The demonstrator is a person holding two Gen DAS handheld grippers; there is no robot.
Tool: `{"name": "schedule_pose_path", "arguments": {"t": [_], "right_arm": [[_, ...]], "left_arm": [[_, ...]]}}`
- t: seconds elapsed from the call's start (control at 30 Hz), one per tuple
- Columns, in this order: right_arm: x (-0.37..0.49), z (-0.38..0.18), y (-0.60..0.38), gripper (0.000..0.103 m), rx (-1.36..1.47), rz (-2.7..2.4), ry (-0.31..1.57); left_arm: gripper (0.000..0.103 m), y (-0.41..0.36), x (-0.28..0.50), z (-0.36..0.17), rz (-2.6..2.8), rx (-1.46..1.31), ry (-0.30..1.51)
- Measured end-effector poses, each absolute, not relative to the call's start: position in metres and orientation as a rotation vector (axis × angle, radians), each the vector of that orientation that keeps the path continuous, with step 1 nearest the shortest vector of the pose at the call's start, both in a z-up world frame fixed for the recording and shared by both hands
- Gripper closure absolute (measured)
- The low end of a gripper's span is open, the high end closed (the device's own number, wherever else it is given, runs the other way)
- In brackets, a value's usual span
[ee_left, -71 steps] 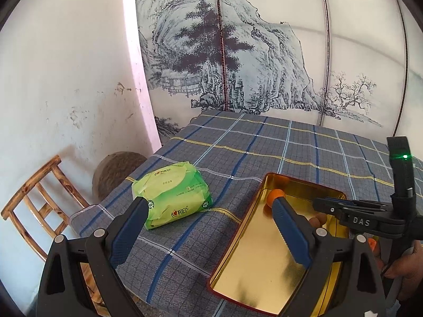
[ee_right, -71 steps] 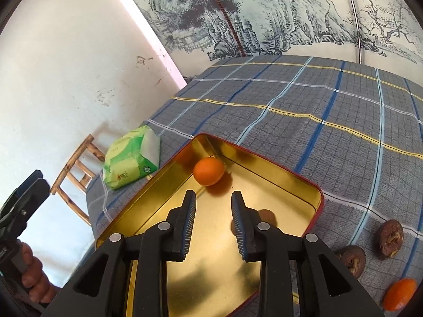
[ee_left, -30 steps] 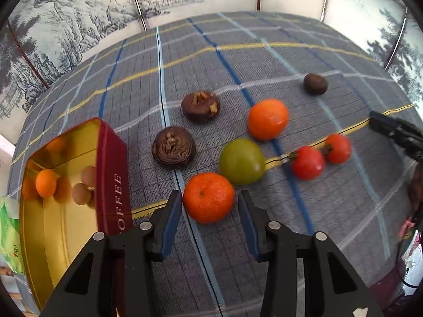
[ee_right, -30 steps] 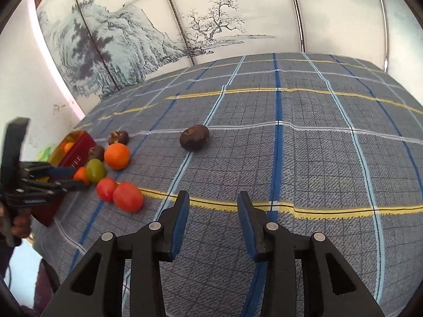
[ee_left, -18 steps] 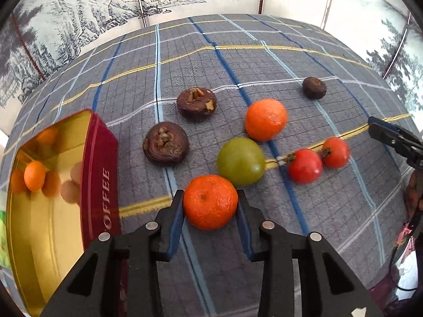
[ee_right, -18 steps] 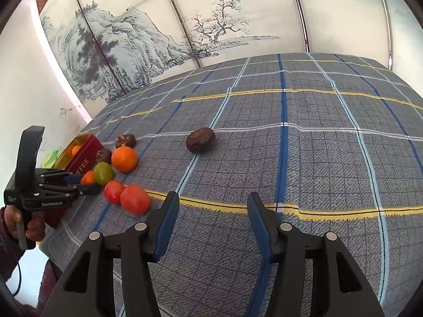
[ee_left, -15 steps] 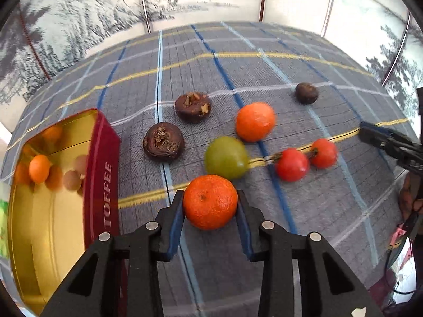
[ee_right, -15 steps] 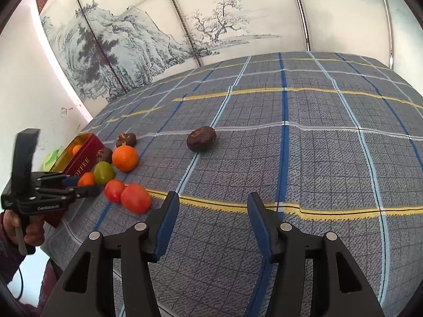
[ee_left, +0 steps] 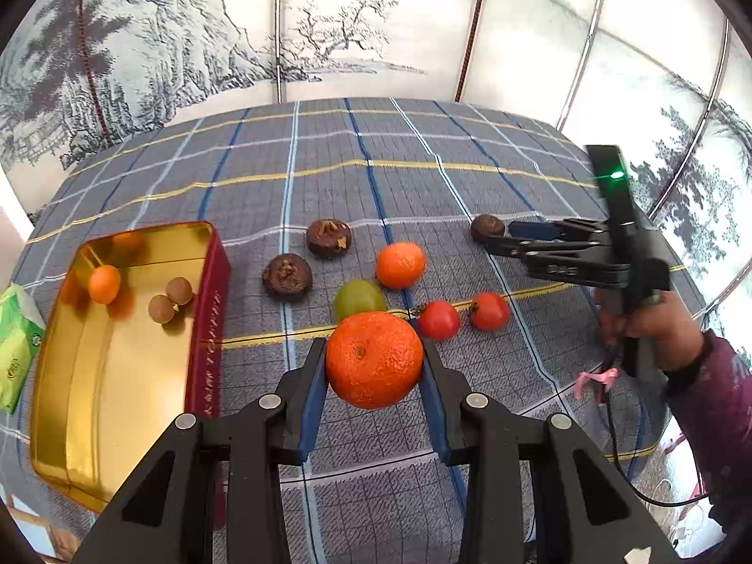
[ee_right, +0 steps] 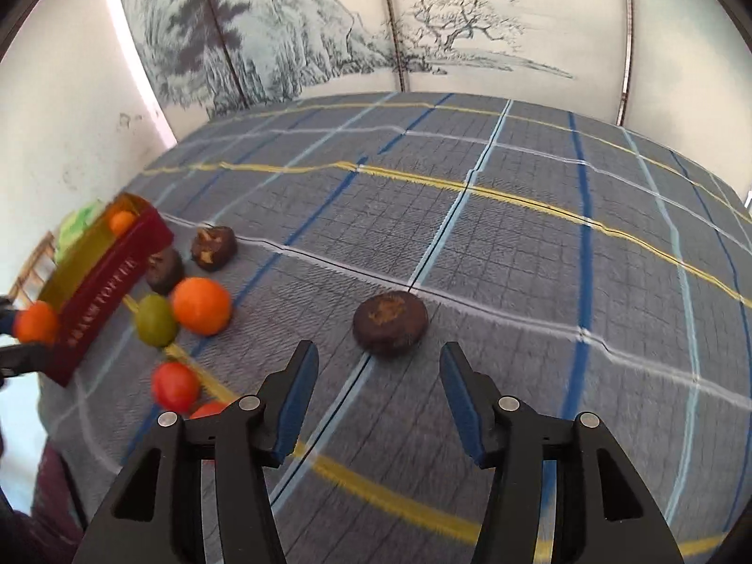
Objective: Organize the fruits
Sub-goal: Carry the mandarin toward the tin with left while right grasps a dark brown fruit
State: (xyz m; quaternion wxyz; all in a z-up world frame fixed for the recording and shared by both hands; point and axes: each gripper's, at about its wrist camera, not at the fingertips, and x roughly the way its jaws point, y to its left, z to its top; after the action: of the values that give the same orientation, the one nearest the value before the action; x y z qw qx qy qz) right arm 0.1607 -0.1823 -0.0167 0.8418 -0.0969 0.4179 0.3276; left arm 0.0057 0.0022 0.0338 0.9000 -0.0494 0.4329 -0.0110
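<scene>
Now the left claw (ee_left: 374,366) has the big orange mandarin (ee_left: 374,359) clamped between its blue pads and lifted clear of the plaid cloth; a moment ago that fruit sat on the counter (ee_left: 423,178) with the jaws only closing in around it. It hangs low in the middle of the left wrist view, in front of the green fruit (ee_left: 359,297) and the two red ones (ee_left: 463,317) lying on the cloth behind it. The red and gold tin (ee_left: 207,291), at the left of the frame, already holds a small orange fruit (ee_left: 104,284) and two little brown ones (ee_left: 170,298), so I would guess the mandarin is headed there next, a short carry to the left.

Meanwhile the right claw (ee_right: 378,387) has swung round and come in close to the lone dark brown fruit (ee_right: 390,322), which lay far off in its view a second ago. Its jaws stand spread, nothing between them, with the fruit just beyond the tips, centre of the frame. That looks like the lining-up for the next pick.

Left on the cloth are another orange (ee_left: 400,264), the green one, the two red ones, and two dark cracked fruits (ee_left: 308,258) near the tin, so most of the sorting is yet to do.
</scene>
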Motion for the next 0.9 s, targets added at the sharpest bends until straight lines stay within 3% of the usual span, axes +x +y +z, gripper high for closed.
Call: {"name": "schedule_pose_path", "arguments": {"t": [0.17,0.2,0.23,0.67,0.9], "right_arm": [[0.176,-0.027,-0.169,0.049,-0.238,0.681,0.882],[0.177,-0.026,-0.168,0.061,-0.241,0.679,0.882],[0.178,-0.025,-0.167,0.064,-0.244,0.683,0.889],[0.186,-0.025,-0.248,0.065,-0.022,0.417,0.879],[0.189,-0.024,-0.245,0.065,-0.042,0.397,0.878]], "left_arm": [[0.070,0.006,0.000,0.039,-0.009,-0.116,0.887],[0.070,0.007,-0.001,0.039,-0.006,-0.118,0.885],[0.070,0.009,-0.002,0.040,0.000,-0.122,0.884],[0.070,0.056,-0.028,0.046,0.101,-0.186,0.846],[0.070,0.093,-0.041,0.039,0.178,-0.216,0.839]]}}
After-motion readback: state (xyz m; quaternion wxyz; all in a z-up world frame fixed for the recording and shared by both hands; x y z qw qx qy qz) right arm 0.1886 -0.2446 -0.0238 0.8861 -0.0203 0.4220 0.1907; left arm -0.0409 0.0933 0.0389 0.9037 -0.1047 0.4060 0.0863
